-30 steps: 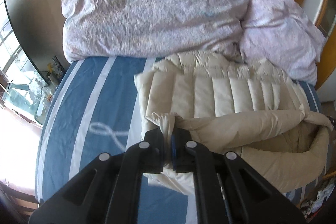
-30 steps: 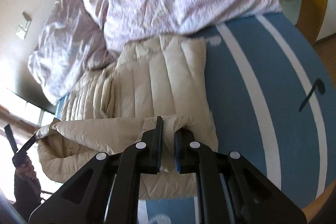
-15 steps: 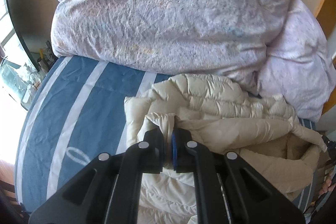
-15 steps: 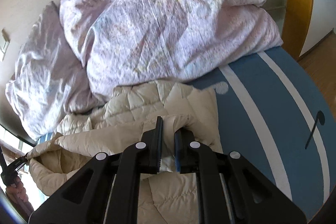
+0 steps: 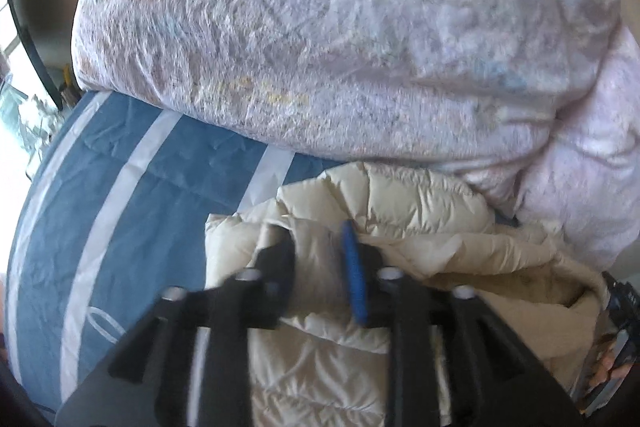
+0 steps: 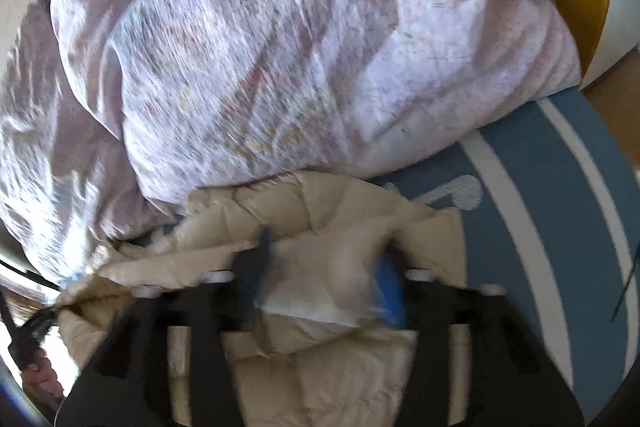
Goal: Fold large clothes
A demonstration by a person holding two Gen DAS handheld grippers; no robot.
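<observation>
We had the cream puffer jacket point(image 5: 400, 199) doubled over on the striped bed point(image 5: 132, 195), against the duvet point(image 5: 320, 27). Left gripper point(image 5: 320, 259) and right gripper point(image 6: 324, 267) jaws had just been opening, hem loose between them. Risk: puffy fill springs the fold open.

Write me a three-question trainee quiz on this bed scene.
1. True or false: the cream puffer jacket lies against the lilac duvet.
2. What pattern does the blue sheet carry?
3. The left tongs and right tongs are: A) clamped on the jacket, B) open, jacket between the fingers.

Key: 1 true. 2 white stripes. 3 B; both have just been opening.
</observation>
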